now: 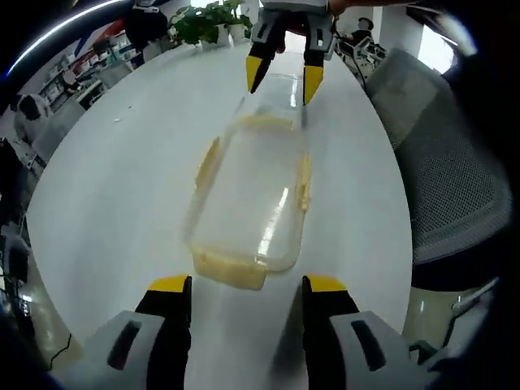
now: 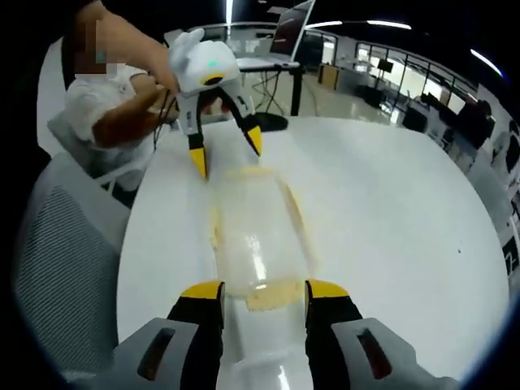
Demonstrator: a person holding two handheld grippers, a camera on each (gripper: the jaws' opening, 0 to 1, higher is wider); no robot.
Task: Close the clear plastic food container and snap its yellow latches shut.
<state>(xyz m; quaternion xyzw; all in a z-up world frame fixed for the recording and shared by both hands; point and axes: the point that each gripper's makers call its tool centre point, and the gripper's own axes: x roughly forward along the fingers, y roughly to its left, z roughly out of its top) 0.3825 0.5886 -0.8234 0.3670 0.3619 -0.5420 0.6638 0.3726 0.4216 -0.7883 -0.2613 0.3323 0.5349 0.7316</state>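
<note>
A white oval worktop (image 1: 122, 162) carries everything, with a grey mesh chair (image 1: 455, 187) at its edge and potted plants (image 1: 207, 20) at the far end. The clear plastic food container (image 1: 248, 191) lies lengthwise in the middle, lid on, its yellow latches (image 1: 231, 272) at the sides and ends. The left gripper (image 1: 248, 292) and right gripper (image 2: 264, 296) face each other at opposite ends, fingers spread open, each straddling an end latch.
</note>
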